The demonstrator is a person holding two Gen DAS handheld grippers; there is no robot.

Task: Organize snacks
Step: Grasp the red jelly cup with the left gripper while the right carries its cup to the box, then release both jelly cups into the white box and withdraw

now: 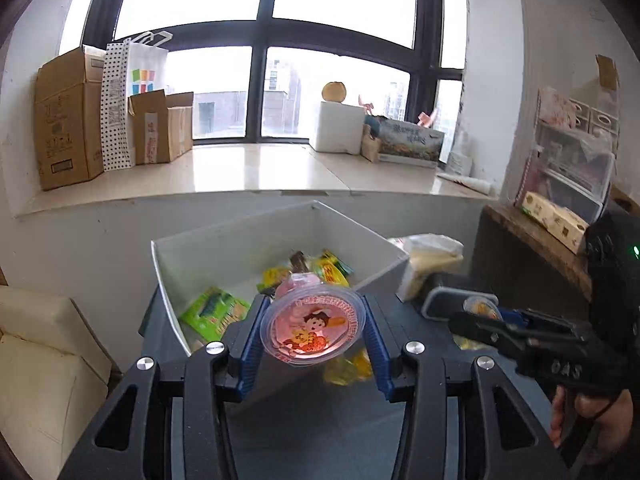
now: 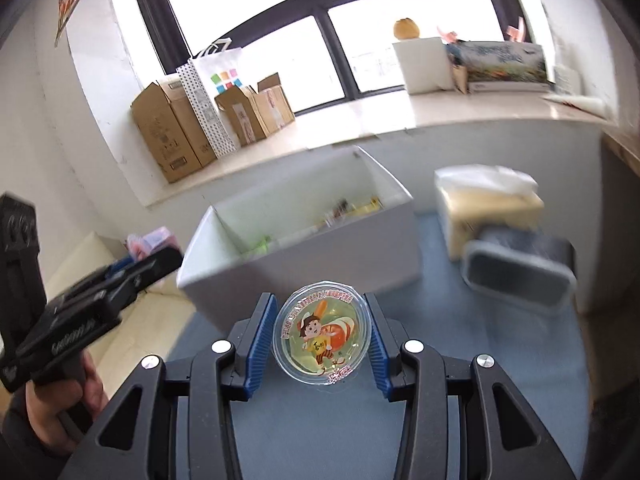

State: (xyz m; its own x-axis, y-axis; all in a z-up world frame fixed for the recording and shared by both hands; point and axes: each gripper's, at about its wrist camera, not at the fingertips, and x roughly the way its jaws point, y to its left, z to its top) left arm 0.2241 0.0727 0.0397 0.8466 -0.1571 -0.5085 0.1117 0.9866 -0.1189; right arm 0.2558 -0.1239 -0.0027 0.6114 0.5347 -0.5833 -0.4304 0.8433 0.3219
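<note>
Jelly cups being carried to the white bin.
Left gripper (image 1: 312,330) is pinching the pink jelly cup (image 1: 312,326) just short of the white bin (image 1: 240,240); right gripper (image 2: 322,338) is pinching the yellow jelly cup (image 2: 320,338), bin (image 2: 320,248) lying farther ahead.

The white box (image 2: 304,240) is open on top, so I can go in from above. Its tall walls block the way from the sides. Snack packets (image 1: 216,312) fill part of its floor. The blue table (image 2: 440,320) in front is bare. A tissue pack (image 2: 488,208) and a grey tub (image 2: 516,272) crowd the right side.
</note>
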